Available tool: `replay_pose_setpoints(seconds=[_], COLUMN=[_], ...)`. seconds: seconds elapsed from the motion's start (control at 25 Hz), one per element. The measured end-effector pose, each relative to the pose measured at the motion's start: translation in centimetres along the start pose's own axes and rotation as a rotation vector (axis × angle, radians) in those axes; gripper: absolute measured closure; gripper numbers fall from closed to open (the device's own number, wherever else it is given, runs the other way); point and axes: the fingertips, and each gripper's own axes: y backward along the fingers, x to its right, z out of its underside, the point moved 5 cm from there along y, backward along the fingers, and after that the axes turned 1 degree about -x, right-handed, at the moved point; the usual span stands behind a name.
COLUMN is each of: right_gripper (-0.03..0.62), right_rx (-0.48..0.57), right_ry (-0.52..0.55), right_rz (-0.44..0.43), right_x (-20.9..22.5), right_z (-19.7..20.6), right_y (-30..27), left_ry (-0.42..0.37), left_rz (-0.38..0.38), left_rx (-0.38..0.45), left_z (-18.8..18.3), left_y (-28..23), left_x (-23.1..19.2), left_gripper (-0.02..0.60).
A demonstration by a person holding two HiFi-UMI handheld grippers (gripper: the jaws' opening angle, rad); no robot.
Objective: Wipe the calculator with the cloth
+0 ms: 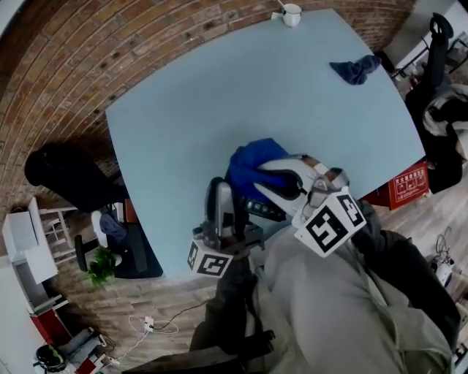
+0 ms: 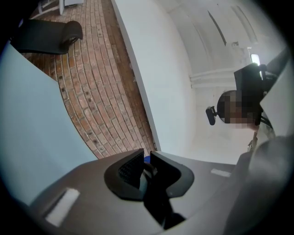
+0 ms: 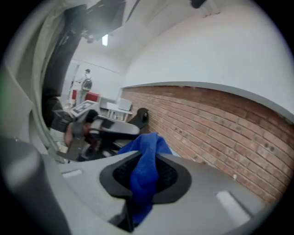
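While 2 tools meet over its near edge, the light blue counter point(image 1: 219, 95) is the largest entry. It spreads out ahead of both tools, with brick floor point(image 1: 66, 88) around it.

Right tool point(image 3: 148, 157): pale grey, with a marker cube at its rear. Its jaws pinch the bright blue cloth point(image 3: 143, 181), which fills the gap between the pads and bunches out past the tips.

Left tool point(image 2: 144, 161): dark grey, just beside the right tool on its left. Its jaws are drawn nearly together on a thin dark edge, which is the calculator point(image 1: 265, 210).

Cloth: 1 bright blue bunch, hanging from the right tool's tips above the counter.

Calculator: 1 dark slab, held clear of the counter. It reaches from the left tool across to beneath the right tool. Whether the cloth touches it cannot be told.

Second cloth point(image 1: 355, 71): dark blue and crumpled, lying well ahead of the right tool near the counter's far right edge.

Mug point(image 1: 291, 14): white, at the counter's far edge, farthest from both tools.
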Motion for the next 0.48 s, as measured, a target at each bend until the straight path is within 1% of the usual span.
replay_pose_setpoints(seconds=[0.08,0.12,0.16,0.2,0.28,0.32,0.36,0.4,0.48], right_gripper=[0.533,0.533,0.533,0.533,0.533,0.533,0.533,0.533,0.533], right_rx=[0.026,0.028,0.039,0.074,0.178,0.214,0.227,0.223,0.198], right_ry=[-0.042,-0.067,-0.098,-0.142,-0.27,-0.342,-0.403,-0.442,-0.475], right_rz=[0.109,0.131,0.114,0.057,-0.129,-0.222,-0.298,-0.359,-0.44], right_x=[3.0,3.8,4.0,3.7,2.0,0.9,0.0,-0.7,-1.4], right_z=[0.9,1.5,2.0,2.2,2.3,2.4,2.8,3.3,4.5], right_y=[-0.1,0.0,0.1,0.4,1.4,2.1,2.8,3.5,4.5], left_ry=[0.034,0.06,0.083,0.099,0.117,0.126,0.131,0.127,0.112], left_rz=[0.034,0.052,0.063,0.063,0.048,0.047,0.05,0.049,0.064], left_rx=[-0.003,0.005,0.017,0.032,0.066,0.082,0.093,0.095,0.084], left_z=[0.0,-0.1,-0.3,-0.5,-0.9,-1.2,-1.5,-1.7,-2.0], left_y=[0.3,0.6,0.9,1.3,2.1,2.5,2.8,2.9,3.1], left_x=[0.0,0.0,-0.1,-0.3,-1.1,-1.5,-1.7,-1.7,-1.7], left_gripper=[0.541,0.541,0.541,0.541,0.541,0.542,0.541,0.543,0.543])
